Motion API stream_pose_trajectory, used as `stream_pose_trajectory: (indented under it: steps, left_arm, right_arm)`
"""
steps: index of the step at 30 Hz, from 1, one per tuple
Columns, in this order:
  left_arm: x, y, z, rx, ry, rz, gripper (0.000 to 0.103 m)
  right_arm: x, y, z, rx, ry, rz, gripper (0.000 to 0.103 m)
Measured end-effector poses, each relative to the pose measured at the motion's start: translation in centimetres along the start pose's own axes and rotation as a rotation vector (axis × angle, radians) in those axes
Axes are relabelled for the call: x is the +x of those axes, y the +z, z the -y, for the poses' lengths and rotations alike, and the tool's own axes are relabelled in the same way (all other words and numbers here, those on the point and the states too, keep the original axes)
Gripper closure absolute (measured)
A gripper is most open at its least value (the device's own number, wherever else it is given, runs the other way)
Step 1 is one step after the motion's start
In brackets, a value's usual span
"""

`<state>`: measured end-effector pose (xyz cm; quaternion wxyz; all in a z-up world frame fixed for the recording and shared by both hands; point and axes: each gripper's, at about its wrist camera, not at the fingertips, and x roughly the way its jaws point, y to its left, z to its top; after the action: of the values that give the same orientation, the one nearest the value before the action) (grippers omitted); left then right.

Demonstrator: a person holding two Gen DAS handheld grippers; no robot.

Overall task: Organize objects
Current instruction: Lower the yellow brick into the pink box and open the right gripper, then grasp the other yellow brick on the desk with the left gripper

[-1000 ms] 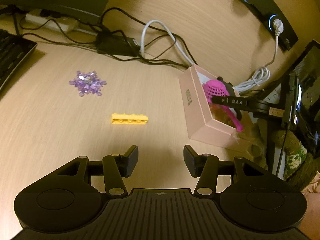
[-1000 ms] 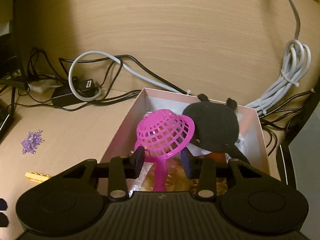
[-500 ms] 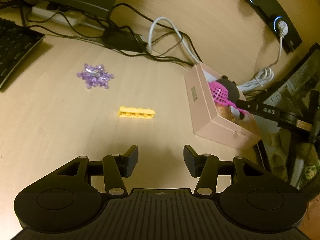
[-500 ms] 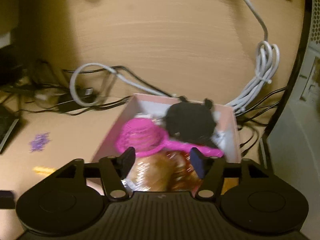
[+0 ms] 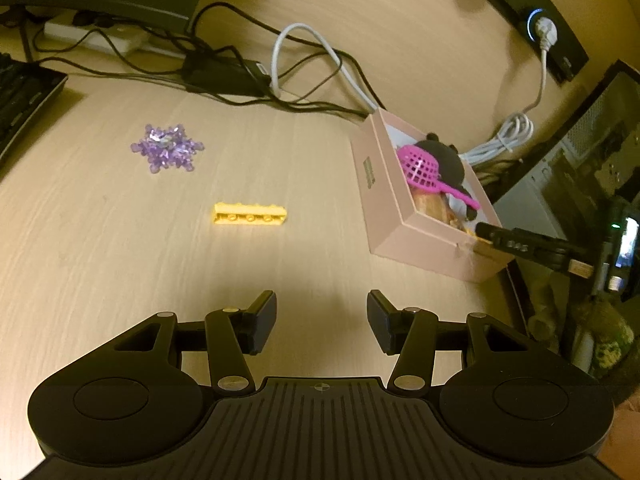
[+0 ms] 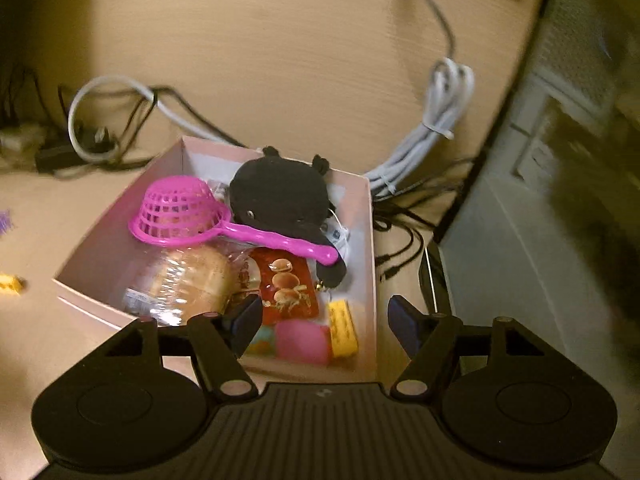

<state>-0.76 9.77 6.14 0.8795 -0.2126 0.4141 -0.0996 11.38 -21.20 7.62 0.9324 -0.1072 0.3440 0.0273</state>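
My right gripper [image 6: 320, 322] hangs above the near end of the pink box [image 6: 370, 240], low in the right wrist view. Its fingers [image 6: 244, 322] are spreading, and nothing sits between them: the sieve [image 6: 180, 214] already lies inside, its handle slanting across the black plush [image 6: 280, 200] toward the right wall. My left gripper [image 5: 322, 322] waits over bare worktop [image 5: 120, 260], fingers half open and empty.

Two things are still loose in the left wrist view: the yellow brick [image 5: 250, 214] in mid-frame and the purple snowflake [image 5: 166, 152] up and to its left. Both lie well clear of the box at the right.

Where I see trouble:

- The box is crowded. The sieve rests on top of a wrapped bun [image 6: 188, 280] and the plush, not on the floor of the box, so a nudge as I draw my right hand away could tip it or send its handle over the rim.
- My left-hand finger is low and close to the snack packet [image 6: 286, 286]. If I pull back without lifting first, I could snag it or drag the box, which looks light enough to slide.
- The brick is low and flat. With my left fingers coming in at a slant, I could push it along the worktop instead of catching it.
- The snowflake looks thin and spiky, and it could skid or flip out of a pinch.
- The cables [image 5: 304, 60] run just behind the box in the upper frame, so a wide swing could hook one.
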Motion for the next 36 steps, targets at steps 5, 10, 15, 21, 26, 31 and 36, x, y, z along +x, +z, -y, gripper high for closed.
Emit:
stream_pose_trajectory:
  steps: [5,10,15,21,26,31,36]
  left_arm:
    - [0.8,-0.6,0.7,0.029,-0.008,-0.036,0.049]
    - [1.4,-1.0,2.1,0.1,-0.028,-0.049,0.049]
    - [1.6,0.4,3.0,0.394,0.094,0.007,0.049]
    - [3.9,5.6,0.7,0.528,0.097,-0.031,0.049]
    - [6.8,6.6,1.0,0.658,0.115,-0.13,0.049]
    - [8.6,6.0,1.2,0.697,0.087,-0.182,0.049]
    - [9.1,6.0,0.8,0.679,0.095,-0.182,0.048]
  right_arm:
    - [-3.5,-2.2,0.4,0.041,0.059,0.074,0.025]
    - [-6.2,-4.9,-0.4,0.068,0.109,0.055,0.018]
    - [-7.4,-7.1,-2.4,0.063,0.142,0.005,0.015]
    - [-8.8,-9.0,-4.6,0.062,0.166,-0.031,0.007]
    - [-10.0,-10.0,-5.8,0.074,0.176,-0.055,0.006]
    - [-10.4,-10.5,-6.2,0.074,0.162,-0.076,0.003]
    - [-10.7,-10.4,-6.1,0.076,0.139,-0.072,0.002]
